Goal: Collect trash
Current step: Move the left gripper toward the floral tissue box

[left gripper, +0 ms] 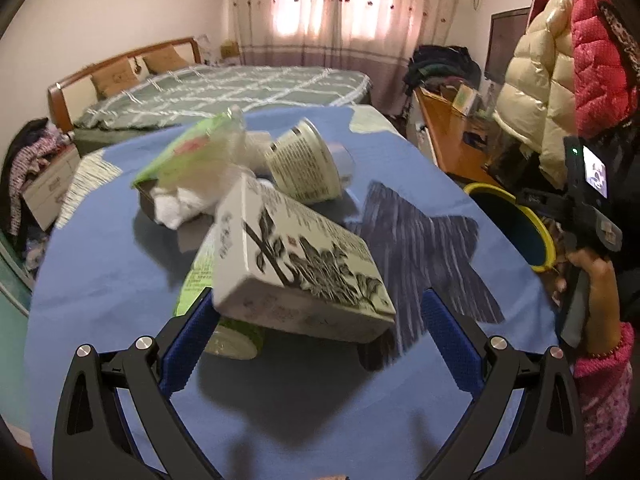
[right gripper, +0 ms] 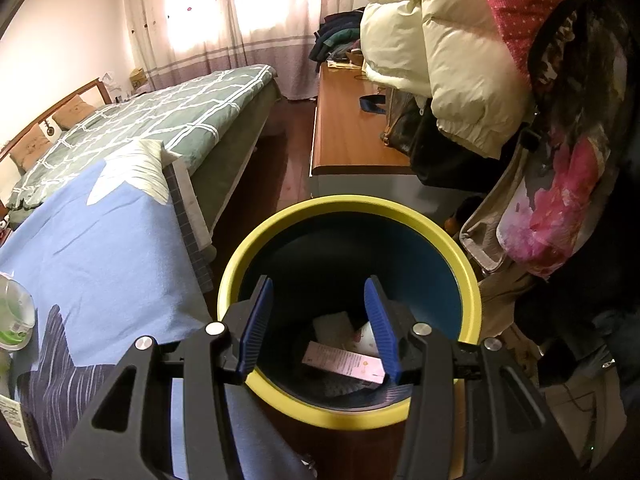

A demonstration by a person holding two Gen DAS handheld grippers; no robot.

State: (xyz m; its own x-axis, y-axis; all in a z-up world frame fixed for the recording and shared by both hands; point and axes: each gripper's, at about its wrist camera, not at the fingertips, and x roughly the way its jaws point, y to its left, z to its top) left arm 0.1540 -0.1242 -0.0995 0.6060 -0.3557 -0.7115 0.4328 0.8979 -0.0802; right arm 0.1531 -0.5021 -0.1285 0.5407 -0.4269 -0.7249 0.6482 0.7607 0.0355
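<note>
In the left wrist view my left gripper is open just in front of a white carton with a black plant print, which lies tilted on other trash on the blue cloth. Behind it lie a paper cup on its side, crumpled tissue and a green packet. In the right wrist view my right gripper is open and empty above the yellow-rimmed bin, which holds a pink box and other scraps. The bin also shows in the left wrist view.
The blue cloth covers the table. A bed stands behind it, a wooden desk to the right. Jackets hang beside the bin. A plastic bottle lies at the table's edge.
</note>
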